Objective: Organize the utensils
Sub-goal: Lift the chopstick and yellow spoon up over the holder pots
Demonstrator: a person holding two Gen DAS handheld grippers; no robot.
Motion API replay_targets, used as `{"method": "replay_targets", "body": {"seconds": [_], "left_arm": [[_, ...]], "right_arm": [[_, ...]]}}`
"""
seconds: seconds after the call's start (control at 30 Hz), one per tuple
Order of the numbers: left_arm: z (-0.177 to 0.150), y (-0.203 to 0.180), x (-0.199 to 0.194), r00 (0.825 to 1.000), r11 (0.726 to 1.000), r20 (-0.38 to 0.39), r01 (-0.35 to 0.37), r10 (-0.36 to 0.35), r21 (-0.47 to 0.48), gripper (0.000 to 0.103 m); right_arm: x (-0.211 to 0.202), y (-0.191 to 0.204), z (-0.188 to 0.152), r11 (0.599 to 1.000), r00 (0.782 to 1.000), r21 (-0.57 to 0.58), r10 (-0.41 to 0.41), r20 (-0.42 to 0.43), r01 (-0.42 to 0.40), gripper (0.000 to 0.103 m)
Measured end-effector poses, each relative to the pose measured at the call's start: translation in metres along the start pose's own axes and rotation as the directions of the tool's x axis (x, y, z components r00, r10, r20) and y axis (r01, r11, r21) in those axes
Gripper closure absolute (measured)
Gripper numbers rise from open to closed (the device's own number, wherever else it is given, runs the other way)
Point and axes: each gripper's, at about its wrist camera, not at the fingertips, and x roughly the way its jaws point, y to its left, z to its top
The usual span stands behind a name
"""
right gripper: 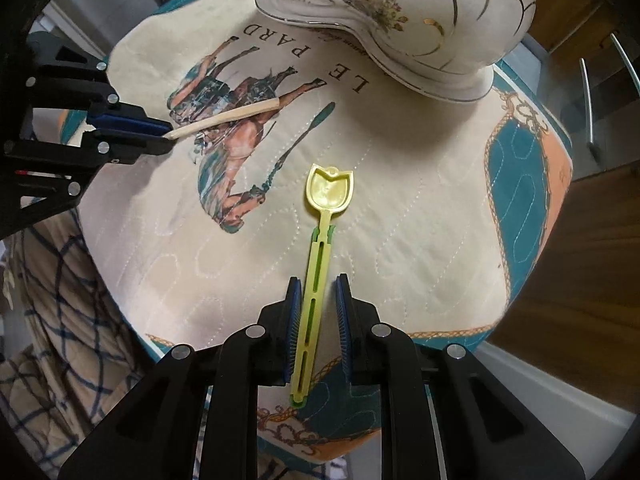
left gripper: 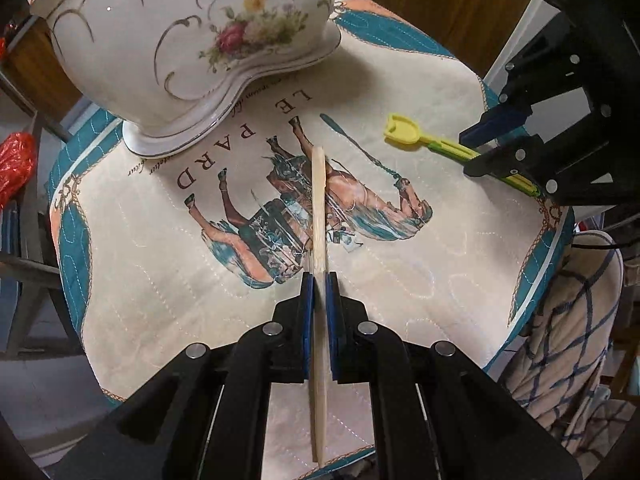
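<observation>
Left gripper (left gripper: 319, 280): pinching stick (left gripper: 319, 200), held over the mat (left gripper: 420, 260) before the tureen (left gripper: 192, 48).
Right gripper (right gripper: 318, 284): spread, straddling spoon (right gripper: 320, 248) on mat, short of tureen.
Progress: early; likely nothing stowed, both utensils outside tureen.

Floral porcelain vessel (left gripper: 192, 40) on horse-print quilted cloth (left gripper: 400, 280)

We see worktop under quilted mat (left gripper: 420, 128) – horse print, teal border. On mat: floral porcelain vessel (left gripper: 192, 40) at far edge, yellow spoon (right gripper: 329, 196) – lying flat, well apart.
</observation>
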Motion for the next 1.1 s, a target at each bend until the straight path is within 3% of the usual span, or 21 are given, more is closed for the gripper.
{"method": "replay_targets", "body": {"seconds": [0.17,0.33,0.6,0.77,0.8,0.97,1.1], "left_arm": [[-0.011,0.005,-0.004,0.998,0.999,0.061,0.010,-0.007,-0.037,0.097],[-0.025,0.013,-0.009,0.989,0.997,0.147,0.017,-0.006,-0.076,0.097],[-0.043,0.014,-0.041,0.944,0.987,0.330,0.066,-0.015,-0.147,0.097],[-0.050,0.023,-0.068,0.886,0.979,0.462,0.109,-0.018,-0.171,0.097],[-0.050,0.023,-0.070,0.877,0.978,0.480,0.111,-0.014,-0.175,0.097],[-0.052,0.027,-0.089,0.807,0.973,0.590,0.130,0.009,-0.193,0.097],[-0.052,0.029,-0.097,0.769,0.971,0.639,0.137,0.021,-0.197,0.097]], "right_arm": [[-0.002,0.000,-0.009,0.999,0.998,0.031,0.013,0.059,-0.015,0.092],[-0.006,-0.005,-0.019,0.996,0.987,0.094,-0.012,0.163,-0.004,0.093],[-0.024,-0.013,-0.031,0.988,0.951,0.134,0.035,0.306,-0.079,0.093],[-0.049,-0.017,-0.039,0.977,0.888,0.156,0.059,0.457,-0.145,0.093],[-0.056,-0.019,-0.042,0.973,0.860,0.157,0.070,0.505,-0.171,0.093],[-0.072,-0.023,-0.045,0.958,0.769,0.161,0.084,0.633,-0.236,0.093],[-0.077,-0.024,-0.042,0.941,0.713,0.158,0.109,0.693,-0.298,0.093]]}}
